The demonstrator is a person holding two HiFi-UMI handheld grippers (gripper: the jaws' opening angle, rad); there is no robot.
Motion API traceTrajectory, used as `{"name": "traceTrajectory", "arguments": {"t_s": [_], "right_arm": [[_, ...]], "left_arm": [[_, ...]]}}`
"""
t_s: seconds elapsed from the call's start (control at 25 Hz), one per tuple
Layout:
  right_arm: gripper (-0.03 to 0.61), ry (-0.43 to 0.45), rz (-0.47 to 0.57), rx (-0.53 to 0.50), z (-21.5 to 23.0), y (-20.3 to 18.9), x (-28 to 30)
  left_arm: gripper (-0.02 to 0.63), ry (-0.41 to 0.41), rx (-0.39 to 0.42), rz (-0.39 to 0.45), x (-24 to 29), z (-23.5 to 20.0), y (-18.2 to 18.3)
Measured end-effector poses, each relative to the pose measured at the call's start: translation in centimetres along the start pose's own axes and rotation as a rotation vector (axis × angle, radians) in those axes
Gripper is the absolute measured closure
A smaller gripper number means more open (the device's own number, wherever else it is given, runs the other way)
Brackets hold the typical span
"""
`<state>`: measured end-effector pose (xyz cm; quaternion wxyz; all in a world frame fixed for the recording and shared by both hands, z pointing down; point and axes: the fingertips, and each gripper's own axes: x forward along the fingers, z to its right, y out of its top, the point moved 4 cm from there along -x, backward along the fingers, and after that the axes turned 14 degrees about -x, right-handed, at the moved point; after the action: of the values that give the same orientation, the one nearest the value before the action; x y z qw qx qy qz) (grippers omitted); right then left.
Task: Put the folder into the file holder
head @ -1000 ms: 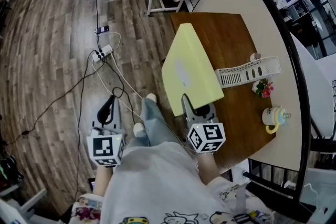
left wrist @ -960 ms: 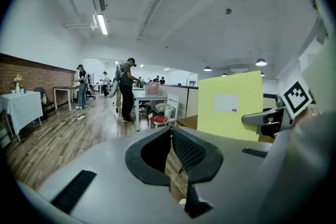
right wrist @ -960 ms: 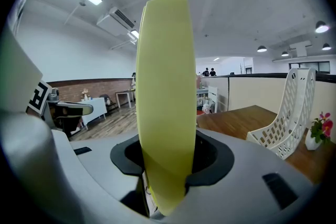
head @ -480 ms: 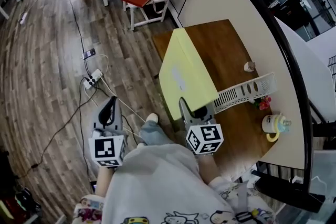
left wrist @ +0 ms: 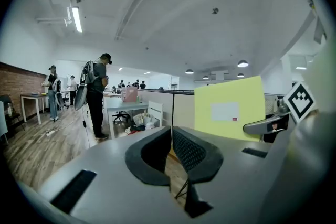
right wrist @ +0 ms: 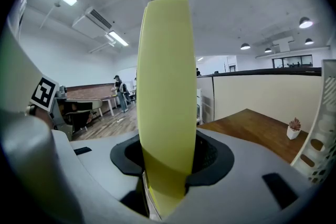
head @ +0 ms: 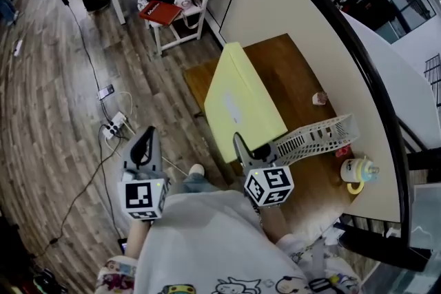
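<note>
One pale-yellow, white-labelled folder (head: 241,100) pinched in right gripper (head: 253,147) jaws; left gripper (left wrist: 171,138) jaws together, empty.

Right gripper (right wrist: 167,165) jaws clamped on yellow folder (right wrist: 165,92), upright at frame centre. Wooden table (right wrist: 252,126) lower right; white file holder (right wrist: 320,139) at right edge.

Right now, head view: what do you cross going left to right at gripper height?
power strip → left gripper → folder → file holder → cup
</note>
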<state>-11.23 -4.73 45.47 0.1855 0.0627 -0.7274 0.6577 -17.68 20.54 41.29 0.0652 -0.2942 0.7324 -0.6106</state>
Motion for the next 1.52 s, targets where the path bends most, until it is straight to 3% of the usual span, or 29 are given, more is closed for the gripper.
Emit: {"name": "traceTrajectory", "arguments": {"t_s": [0.36,1.04,1.36,1.52], "right_arm": [[0.405,-0.123,0.011,0.056,2.4,0.1,-0.8],[0.405,-0.542,-0.013,0.192,4.5,0.7,-1.8],[0.407,-0.735,-0.009,0.235,3.6,1.5,-2.2],[0.407,-0.805,0.000,0.247,3.2,1.8,-3.1]], "left_arm": [[0.601,-0.169,0.037,-0.089,5.6,3.5,0.3],[0.601,-0.721,0.177,-0.211,17.9,11.7,1.7],[0.601,-0.937,0.235,-0.263,19.5,13.7,1.7],[0.601,-0.999,0.253,-0.270,19.2,14.5,1.7]]}}
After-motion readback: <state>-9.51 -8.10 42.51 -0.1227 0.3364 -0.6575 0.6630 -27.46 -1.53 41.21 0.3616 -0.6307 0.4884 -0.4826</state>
